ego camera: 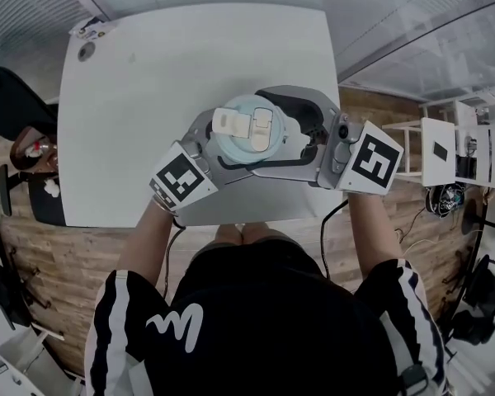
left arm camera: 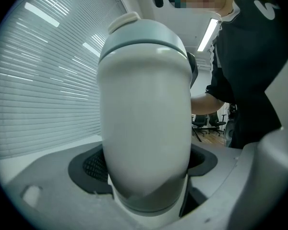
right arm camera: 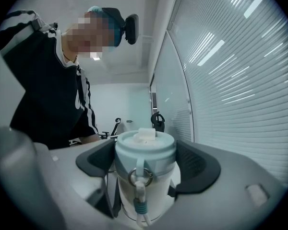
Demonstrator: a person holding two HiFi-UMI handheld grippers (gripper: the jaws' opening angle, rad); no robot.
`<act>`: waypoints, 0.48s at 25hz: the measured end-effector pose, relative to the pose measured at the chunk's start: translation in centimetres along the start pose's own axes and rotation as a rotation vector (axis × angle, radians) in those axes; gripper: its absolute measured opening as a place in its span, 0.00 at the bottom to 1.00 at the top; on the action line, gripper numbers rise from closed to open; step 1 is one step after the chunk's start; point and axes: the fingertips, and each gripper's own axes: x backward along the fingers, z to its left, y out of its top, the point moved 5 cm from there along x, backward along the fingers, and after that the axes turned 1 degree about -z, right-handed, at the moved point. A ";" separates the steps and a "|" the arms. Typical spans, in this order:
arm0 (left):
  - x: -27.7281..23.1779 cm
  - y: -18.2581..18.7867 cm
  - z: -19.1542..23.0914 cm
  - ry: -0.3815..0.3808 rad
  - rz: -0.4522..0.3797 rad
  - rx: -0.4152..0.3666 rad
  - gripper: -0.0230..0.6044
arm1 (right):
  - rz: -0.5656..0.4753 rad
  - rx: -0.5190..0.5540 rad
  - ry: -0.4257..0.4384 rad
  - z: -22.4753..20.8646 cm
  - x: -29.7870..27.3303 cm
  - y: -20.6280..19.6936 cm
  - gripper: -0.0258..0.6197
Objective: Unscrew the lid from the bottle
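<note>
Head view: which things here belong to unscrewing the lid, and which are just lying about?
Job: bottle; lid; left claw on the bottle; right claw on the lid.
Lying about: small round object at the far-left corner of the table; white stand right of it.

**Bottle** [left arm camera: 144,128] — cream-white body.
**Lid** [right arm camera: 145,150] — pale blue-green with a cream flip cap. A steel-grey ring [right arm camera: 137,177] hangs from it, carrying a white cord [right arm camera: 140,202] banded in teal.
**Left gripper** [left arm camera: 144,176], **right gripper** [right arm camera: 145,164]: light grey shells and black mesh-textured pads [right arm camera: 96,159]. Their marker cubes [ego camera: 373,160] are patterned in black-and-white squares.
**Table** [ego camera: 148,97]: white.
**Floor** [ego camera: 66,262]: brown wood planks.
**Shirt** [ego camera: 256,328]: black with white sleeve stripes and a white mark.
**Blinds** [left arm camera: 38,80]: white horizontal slats.
</note>
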 end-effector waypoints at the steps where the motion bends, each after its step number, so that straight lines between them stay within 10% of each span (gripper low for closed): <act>1: -0.1 -0.4 0.1 -0.001 0.014 0.000 0.74 | 0.005 -0.001 -0.002 -0.1 -0.1 -0.4 0.66; 12: 0.0 -4.1 0.6 -0.014 0.124 -0.009 0.73 | 0.018 -0.024 0.007 -0.3 -1.1 -3.6 0.64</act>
